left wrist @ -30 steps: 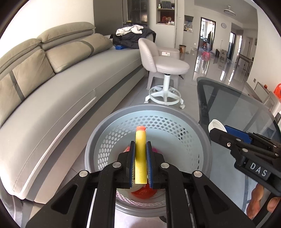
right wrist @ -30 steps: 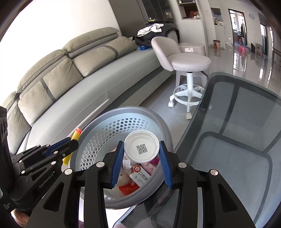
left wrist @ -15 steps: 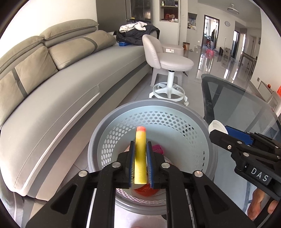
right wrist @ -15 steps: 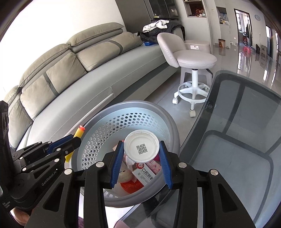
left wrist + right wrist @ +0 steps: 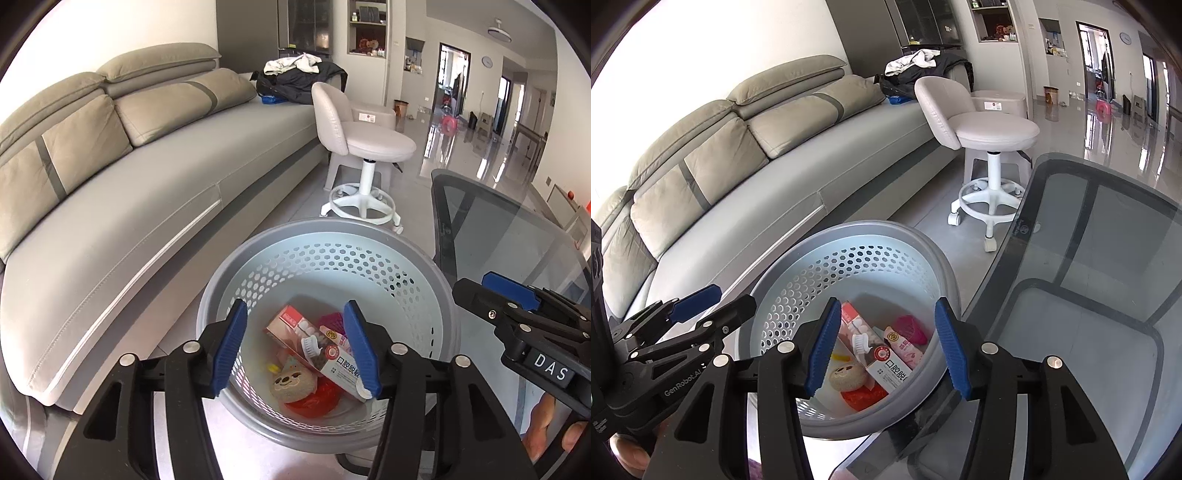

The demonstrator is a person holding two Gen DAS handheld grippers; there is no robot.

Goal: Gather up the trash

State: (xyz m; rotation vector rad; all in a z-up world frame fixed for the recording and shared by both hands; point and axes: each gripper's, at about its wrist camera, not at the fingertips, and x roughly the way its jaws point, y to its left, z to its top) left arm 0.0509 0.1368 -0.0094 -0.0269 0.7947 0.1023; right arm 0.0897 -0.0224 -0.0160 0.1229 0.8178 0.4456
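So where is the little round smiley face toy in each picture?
Left wrist view: the smiley face toy lies low in the gray basket, between the open left claw fingers.
Right wrist view: the toy sits at the basket's lower left, just right of the right claw's left finger.
Shared landmark: the long white box lying beside it.

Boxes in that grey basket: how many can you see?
2. A long red-and-white box lies across the middle of the basket; a smaller pink one lies just beyond its right end. Others may be hidden underneath.
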